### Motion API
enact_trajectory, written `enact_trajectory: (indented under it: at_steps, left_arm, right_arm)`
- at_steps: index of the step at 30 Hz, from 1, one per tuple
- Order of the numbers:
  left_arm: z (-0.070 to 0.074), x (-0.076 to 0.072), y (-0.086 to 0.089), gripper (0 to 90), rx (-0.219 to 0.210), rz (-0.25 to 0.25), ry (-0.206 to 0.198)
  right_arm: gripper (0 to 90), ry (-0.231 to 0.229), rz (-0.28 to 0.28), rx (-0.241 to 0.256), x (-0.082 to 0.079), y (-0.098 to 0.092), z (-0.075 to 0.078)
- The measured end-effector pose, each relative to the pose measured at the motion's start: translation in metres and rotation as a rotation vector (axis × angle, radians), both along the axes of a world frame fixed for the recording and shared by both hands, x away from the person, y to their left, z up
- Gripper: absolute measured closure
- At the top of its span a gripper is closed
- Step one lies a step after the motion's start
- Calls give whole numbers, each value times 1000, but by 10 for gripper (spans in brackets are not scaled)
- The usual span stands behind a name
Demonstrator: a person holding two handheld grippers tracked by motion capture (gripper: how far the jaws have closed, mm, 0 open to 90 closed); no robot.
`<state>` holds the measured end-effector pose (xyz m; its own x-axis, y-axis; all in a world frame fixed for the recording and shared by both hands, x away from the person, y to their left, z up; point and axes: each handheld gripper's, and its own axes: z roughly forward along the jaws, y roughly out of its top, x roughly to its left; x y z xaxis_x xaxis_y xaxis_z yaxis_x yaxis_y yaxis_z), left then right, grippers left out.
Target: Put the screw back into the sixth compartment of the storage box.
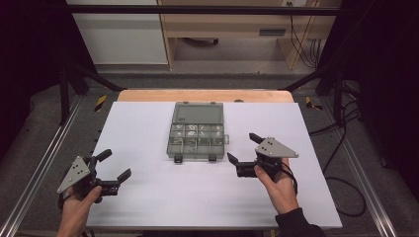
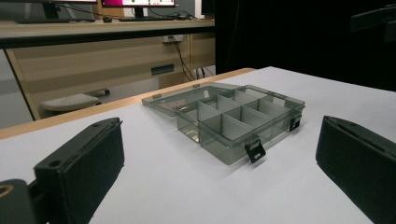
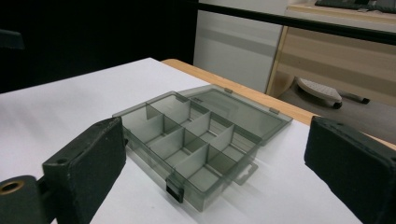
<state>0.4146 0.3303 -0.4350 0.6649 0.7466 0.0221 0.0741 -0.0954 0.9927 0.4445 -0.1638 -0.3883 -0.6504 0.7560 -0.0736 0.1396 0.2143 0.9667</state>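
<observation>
A smoky grey plastic compartment box [image 1: 196,137] lies open in the middle of the white table top, its lid [image 1: 198,113] folded flat toward the far side. Small metal parts sit in some compartments. Two black latches hang at its near edge. My left gripper [image 1: 114,165] rests at the near left, open and empty, well apart from the box [image 2: 238,119]. My right gripper [image 1: 243,147] is open too, just right of the box's near right corner, with the box [image 3: 187,140] framed between its jaws but not touched.
The white sheet [image 1: 148,197] covers a wooden table [image 1: 205,95] inside a black metal frame. Cables [image 1: 341,148] trail on the floor to the right. A wooden desk [image 1: 237,29] stands beyond the table.
</observation>
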Motion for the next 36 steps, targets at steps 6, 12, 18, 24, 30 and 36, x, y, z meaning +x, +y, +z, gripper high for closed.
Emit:
enact_trajectory:
  at_steps: [6,12,18,24,30,36]
  left_arm:
    - [1,0,1,10,0,2,-2]
    - [1,-2,2,10,1,1,-6]
    - [2,-2,4,9,-5,9,-12]
    - [2,-3,4,9,-1,9,-19]
    - [2,-3,4,9,2,8,-22]
    - [2,-4,5,9,0,14,-23]
  right_arm:
    - [28,-3,1,8,-8,-9,-1]
    - [26,8,-9,18,-12,-17,-4]
    - [37,19,-32,26,-17,-30,-9]
    - [39,7,-56,50,-23,-45,-15]
    - [47,5,-69,69,-28,-56,-21]
    - [47,0,-82,84,-32,-65,-24]
